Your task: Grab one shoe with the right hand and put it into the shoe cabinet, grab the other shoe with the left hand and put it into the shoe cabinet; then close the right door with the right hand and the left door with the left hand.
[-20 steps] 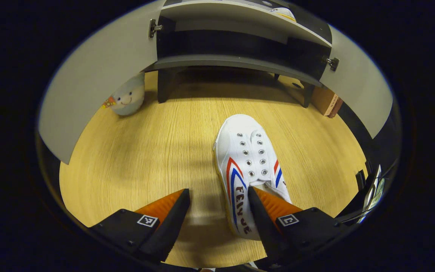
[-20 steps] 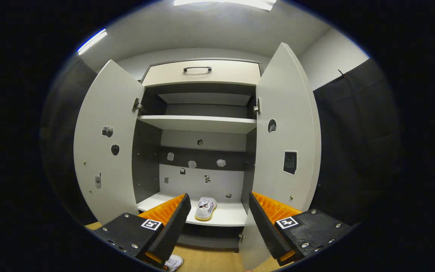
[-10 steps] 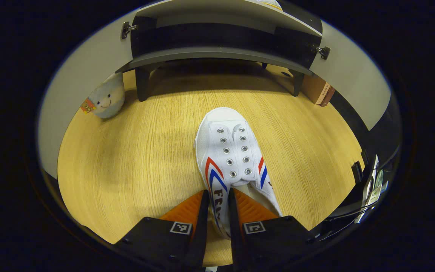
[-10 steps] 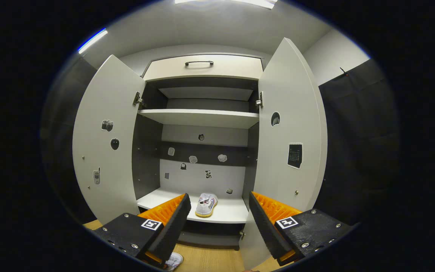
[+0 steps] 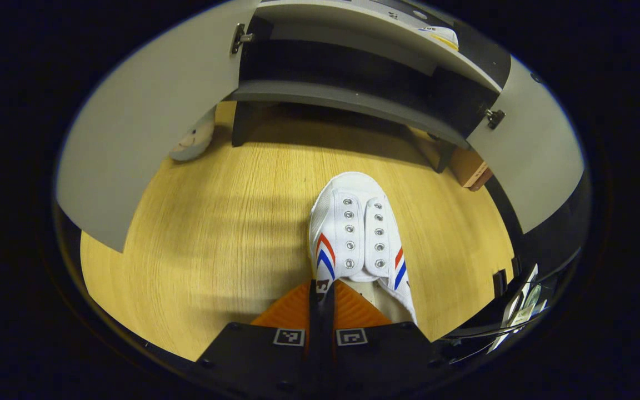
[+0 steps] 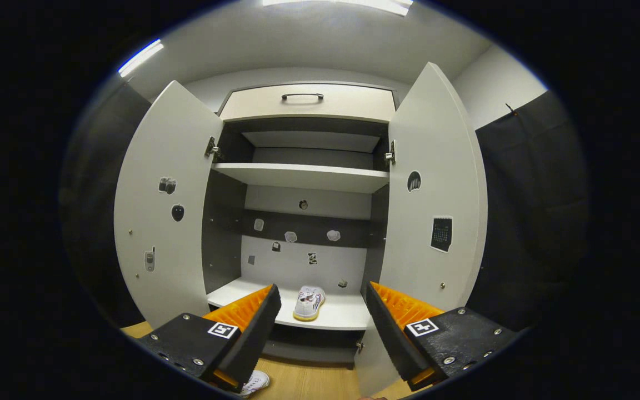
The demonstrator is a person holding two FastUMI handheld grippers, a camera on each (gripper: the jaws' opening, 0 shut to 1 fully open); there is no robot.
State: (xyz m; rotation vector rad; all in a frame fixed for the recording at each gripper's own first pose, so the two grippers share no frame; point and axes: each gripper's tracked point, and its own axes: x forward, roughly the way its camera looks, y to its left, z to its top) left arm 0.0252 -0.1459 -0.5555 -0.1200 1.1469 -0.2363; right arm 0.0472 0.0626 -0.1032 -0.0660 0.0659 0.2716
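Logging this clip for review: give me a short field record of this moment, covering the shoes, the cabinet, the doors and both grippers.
shoe on floor: white shoe on the wooden floor, toe toward the shoe cabinet
left gripper: left gripper shut on the white shoe's collar edge
shoe in cabinet: first shoe on the bottom shelf
right gripper: right gripper open, holding nothing, facing the cabinet
left door: left door open
right door: right door open
other: plush toy on the floor behind the left door
task stage: second shoe gripped, not yet placed
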